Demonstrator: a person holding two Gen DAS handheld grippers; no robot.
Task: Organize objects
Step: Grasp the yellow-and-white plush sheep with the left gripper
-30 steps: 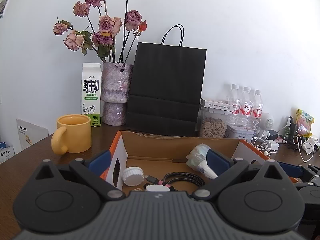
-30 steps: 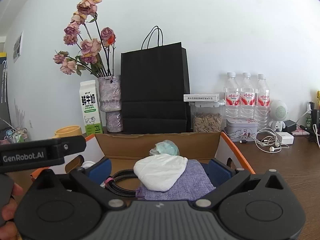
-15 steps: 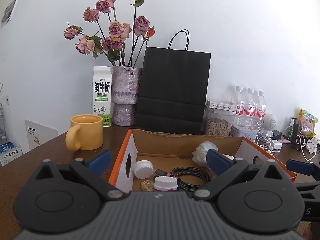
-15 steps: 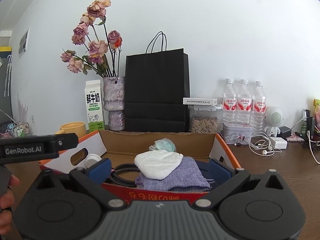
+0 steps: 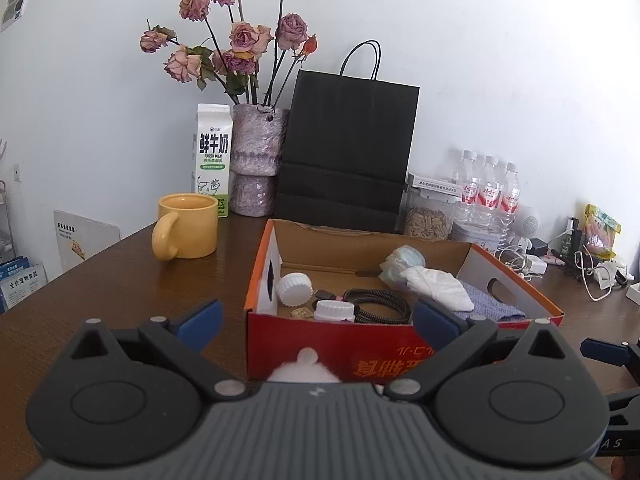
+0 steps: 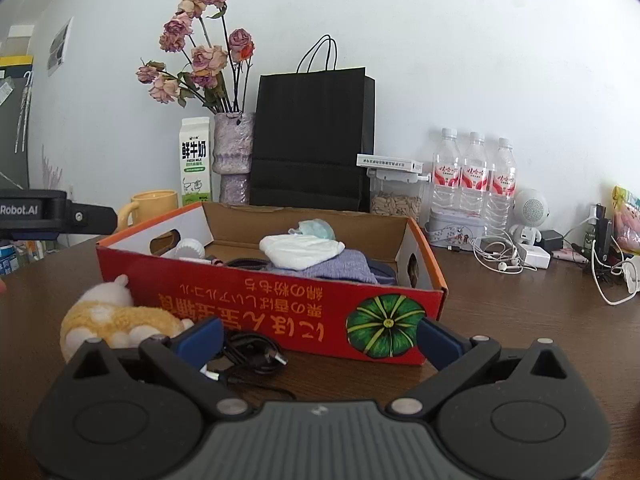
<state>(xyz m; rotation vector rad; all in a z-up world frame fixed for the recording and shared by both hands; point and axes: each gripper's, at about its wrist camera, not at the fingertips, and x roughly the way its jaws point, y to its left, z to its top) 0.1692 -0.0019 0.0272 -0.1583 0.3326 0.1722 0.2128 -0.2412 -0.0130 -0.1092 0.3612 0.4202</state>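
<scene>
Box (image 6: pixel 280 312) sits centre frame on the table (image 6: pixel 520 320), holding cloths, cable and caps; both views have pulled back since a second ago; left claw (image 5: pixel 316 316) and right claw (image 6: pixel 318 334) spread, empty; plush toy (image 6: pixel 116 320) and black cable (image 6: pixel 252 354), lower left, remain unpacked.

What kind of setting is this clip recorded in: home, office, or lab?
Probably a home or a small office desk against a wall. A vase of dried roses, a milk carton and a mug share the wooden table with chargers and earphones.
</scene>
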